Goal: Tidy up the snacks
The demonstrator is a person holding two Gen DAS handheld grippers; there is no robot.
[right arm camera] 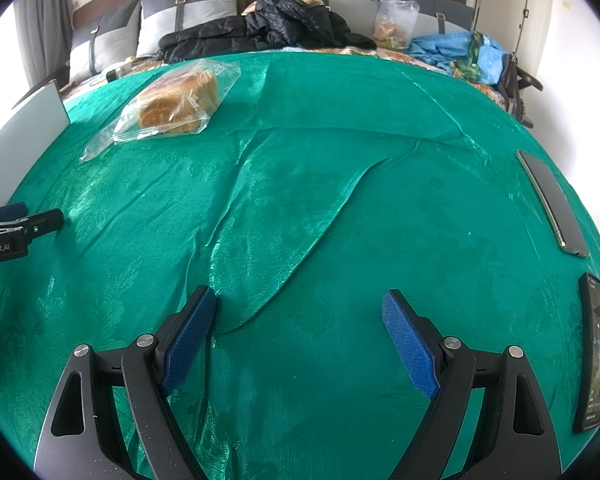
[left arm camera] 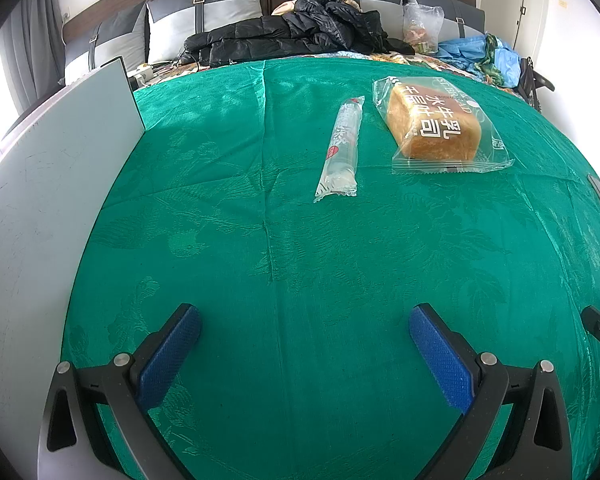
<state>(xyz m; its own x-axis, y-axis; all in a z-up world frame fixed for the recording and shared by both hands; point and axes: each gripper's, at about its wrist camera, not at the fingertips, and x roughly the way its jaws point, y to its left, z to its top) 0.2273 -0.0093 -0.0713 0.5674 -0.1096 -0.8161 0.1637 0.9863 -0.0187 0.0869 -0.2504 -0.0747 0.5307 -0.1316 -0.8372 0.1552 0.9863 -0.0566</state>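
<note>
A bagged loaf of bread (left arm camera: 436, 128) lies on the green cloth (left arm camera: 300, 240) at the far right in the left wrist view. A long thin clear snack packet (left arm camera: 342, 148) lies just left of it. In the right wrist view the bread (right arm camera: 178, 100) sits far left, with the tip of the thin packet (right arm camera: 94, 152) beside it. My left gripper (left arm camera: 305, 316) is open and empty, well short of both snacks. My right gripper (right arm camera: 299, 300) is open and empty over wrinkled cloth.
A grey-white board (left arm camera: 52, 184) stands along the left edge. Two phones (right arm camera: 552, 204) (right arm camera: 596, 352) lie at the right edge. A black jacket (left arm camera: 284, 36), pillows, a plastic bag (left arm camera: 422, 26) and blue clothes lie behind the cloth.
</note>
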